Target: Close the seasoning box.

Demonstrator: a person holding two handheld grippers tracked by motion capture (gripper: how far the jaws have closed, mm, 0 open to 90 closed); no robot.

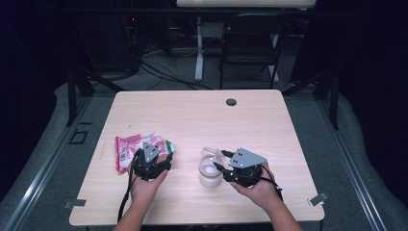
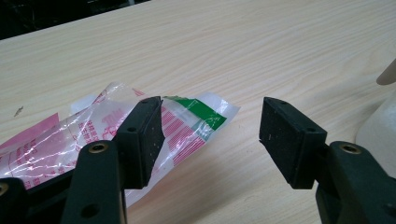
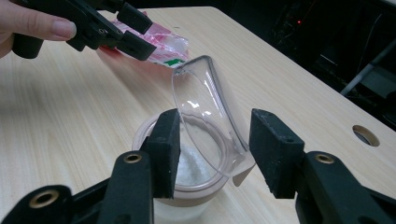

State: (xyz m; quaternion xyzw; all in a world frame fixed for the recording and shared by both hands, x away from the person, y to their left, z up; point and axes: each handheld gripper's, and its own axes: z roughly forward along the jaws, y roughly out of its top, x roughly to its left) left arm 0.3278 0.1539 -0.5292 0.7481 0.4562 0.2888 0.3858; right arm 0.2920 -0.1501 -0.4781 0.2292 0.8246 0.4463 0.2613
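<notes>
1. You are holding the left gripper (image 1: 153,162) low over the near-left part of the table (image 1: 192,115), its jaws spread wide with nothing between them.
2. The plastic packet (image 2: 93,135) is lying flat on the table; in the left gripper view one jaw is overlapping its near edge, while the other jaw is standing over bare wood, well clear of it. Whether that jaw is touching the film cannot be told.
3. The packet is thin, crinkled, glossy film, printed pink and white with a green patch at one corner (image 2: 205,114).
4. You are holding the right gripper (image 1: 222,161) just beside the jar (image 1: 210,174), which is sitting upright on the near-centre of the table.
5. In the right gripper view the jaws are open and are flanking the clear scoop (image 3: 210,116); the scoop is leaning tilted in the jar's mouth (image 3: 187,186), between the jaws. Contact with either jaw cannot be told.
6. The scoop is transparent, smooth, curved plastic with a rounded rim. The jar is round and translucent, and is holding a white granular powder (image 3: 191,161).
7. The table is pale wood-grain laminate with a round cable hole (image 1: 231,102) near its far edge.
</notes>
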